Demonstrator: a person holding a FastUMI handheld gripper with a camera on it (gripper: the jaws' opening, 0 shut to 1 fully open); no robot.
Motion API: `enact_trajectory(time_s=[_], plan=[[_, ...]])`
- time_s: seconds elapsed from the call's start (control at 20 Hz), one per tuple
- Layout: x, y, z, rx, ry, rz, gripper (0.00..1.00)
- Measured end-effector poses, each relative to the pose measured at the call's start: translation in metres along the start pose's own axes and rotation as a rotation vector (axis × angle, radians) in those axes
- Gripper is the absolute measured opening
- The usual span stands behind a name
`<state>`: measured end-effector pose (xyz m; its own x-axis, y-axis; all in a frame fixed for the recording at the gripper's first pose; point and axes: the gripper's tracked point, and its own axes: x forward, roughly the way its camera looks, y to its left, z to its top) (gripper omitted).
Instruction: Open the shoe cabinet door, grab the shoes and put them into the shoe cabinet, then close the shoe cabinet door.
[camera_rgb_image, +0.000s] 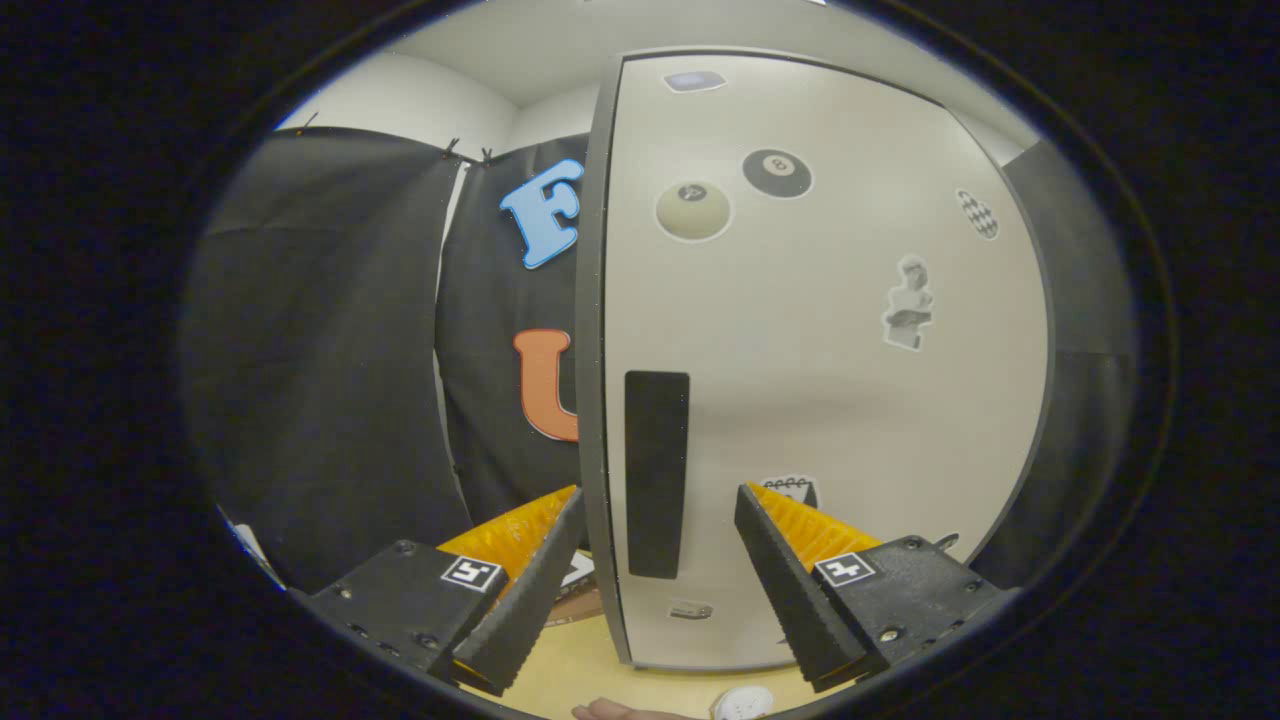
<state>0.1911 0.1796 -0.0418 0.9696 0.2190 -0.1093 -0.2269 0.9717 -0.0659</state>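
Note:
The shoe cabinet door (830, 400) is a pale grey panel with several stickers, standing close in front of me. A tall black handle strip (656, 473) runs down it near its left edge (592, 350). My gripper (660, 495) is open, and the handle strip and the door's left edge lie between its fingers. The left finger (540, 570) sits just past the door's edge, over the black cloth. The right finger (790, 570) is in front of the door face. Neither finger presses on the door. I cannot tell whether the door is ajar.
The cabinet stands on a light wooden surface (580, 670). Below the fingers a person's hand (610, 711) and a small white round object (742, 703) lie on that surface. Black cloth walls (320, 380) hang to the left and behind.

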Motion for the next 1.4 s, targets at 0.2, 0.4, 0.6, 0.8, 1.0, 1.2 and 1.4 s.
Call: enact_trajectory(time_s=[0.2,0.4,0.6,0.8,1.0,1.2,1.4], plan=[[0.016,0.003,-0.001,-0.001,-0.007,-0.061,0.82],[0.025,-0.008,-0.004,0.020,-0.011,-0.107,0.40],[0.019,-0.009,-0.004,0.033,0.042,-0.076,0.34],[0.013,-0.010,-0.006,0.023,0.064,-0.067,0.28],[-0.001,-0.010,-0.009,0.024,0.100,-0.008,0.26],[-0.021,-0.009,-0.009,0.032,0.128,0.052,0.26],[-0.039,-0.012,-0.010,0.036,0.147,0.092,0.26]])
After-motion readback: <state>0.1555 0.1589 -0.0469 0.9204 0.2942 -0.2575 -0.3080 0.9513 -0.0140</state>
